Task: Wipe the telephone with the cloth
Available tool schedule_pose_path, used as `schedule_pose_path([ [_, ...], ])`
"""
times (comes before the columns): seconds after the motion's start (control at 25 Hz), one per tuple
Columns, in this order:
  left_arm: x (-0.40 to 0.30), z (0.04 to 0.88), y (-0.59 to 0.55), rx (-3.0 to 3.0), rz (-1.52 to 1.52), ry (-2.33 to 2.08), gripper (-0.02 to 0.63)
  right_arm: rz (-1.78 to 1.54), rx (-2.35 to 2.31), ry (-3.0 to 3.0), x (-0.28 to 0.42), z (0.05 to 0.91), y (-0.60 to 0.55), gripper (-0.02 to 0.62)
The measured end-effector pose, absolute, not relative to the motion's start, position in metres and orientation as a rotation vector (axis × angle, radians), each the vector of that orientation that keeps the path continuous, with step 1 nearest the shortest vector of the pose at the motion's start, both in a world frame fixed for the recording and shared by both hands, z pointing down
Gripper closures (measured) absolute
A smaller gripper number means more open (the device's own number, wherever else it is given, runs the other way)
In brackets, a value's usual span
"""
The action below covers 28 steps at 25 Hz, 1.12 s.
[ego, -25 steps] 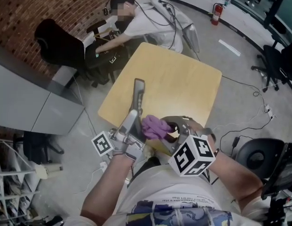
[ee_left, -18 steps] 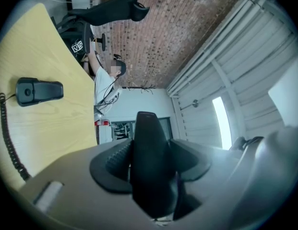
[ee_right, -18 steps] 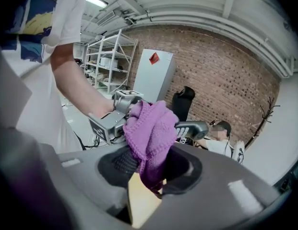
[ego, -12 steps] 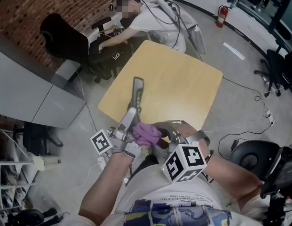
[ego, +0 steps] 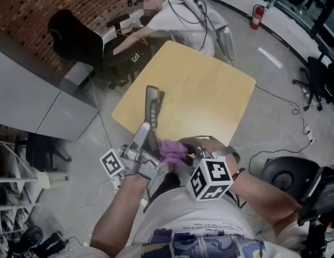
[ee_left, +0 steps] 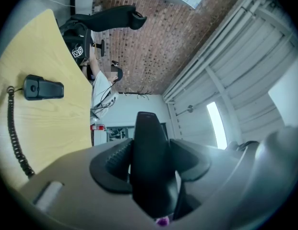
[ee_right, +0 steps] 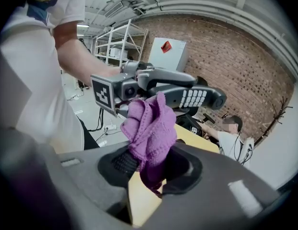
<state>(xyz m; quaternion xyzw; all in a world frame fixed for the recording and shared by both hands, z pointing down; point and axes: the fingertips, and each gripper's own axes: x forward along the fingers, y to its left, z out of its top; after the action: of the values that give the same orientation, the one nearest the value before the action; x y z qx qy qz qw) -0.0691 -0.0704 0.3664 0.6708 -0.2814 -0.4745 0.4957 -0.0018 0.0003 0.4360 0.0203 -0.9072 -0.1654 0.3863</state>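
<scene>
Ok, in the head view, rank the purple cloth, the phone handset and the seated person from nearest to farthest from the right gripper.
1. The purple cloth, clamped in the jaws of the right gripper.
2. The handset, just left of it, over the near edge of the table.
3. The seated person, beyond the table's far side.

We record: cloth [ee_right: 149, 128], purple knit; telephone handset [ee_right: 201, 97], dark grey (its keys pale); surface [ego: 210, 90], light yellow wood grain; marker cube [ego: 210, 179], black squares on white; wall [ego: 27, 4], reddish-brown brick; fire extinguisher [ego: 256, 16], red.
</scene>
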Motion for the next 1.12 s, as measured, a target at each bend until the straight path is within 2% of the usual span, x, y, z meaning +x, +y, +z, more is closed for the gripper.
schedule_pose_path([
  [0.4, -0.083, 0.37, -0.077, 1.663, -1.075, -0.731, 0.353, -0.203, 0.198, -2.222, 0.03, 0.487, -0.038, 0.472],
  [0.84, -0.138, 0.458, -0.112, 1.783, -0.494, -1.228, 0.353, -0.056, 0.361, -2.229, 0.035, 0.486, -0.058, 0.472],
  [1.12, -0.142, 0.509, -0.141, 1.897, -0.113, -1.375, 0.351, 0.006, 0.44, -2.222, 0.031, 0.477, -0.066, 0.472],
])
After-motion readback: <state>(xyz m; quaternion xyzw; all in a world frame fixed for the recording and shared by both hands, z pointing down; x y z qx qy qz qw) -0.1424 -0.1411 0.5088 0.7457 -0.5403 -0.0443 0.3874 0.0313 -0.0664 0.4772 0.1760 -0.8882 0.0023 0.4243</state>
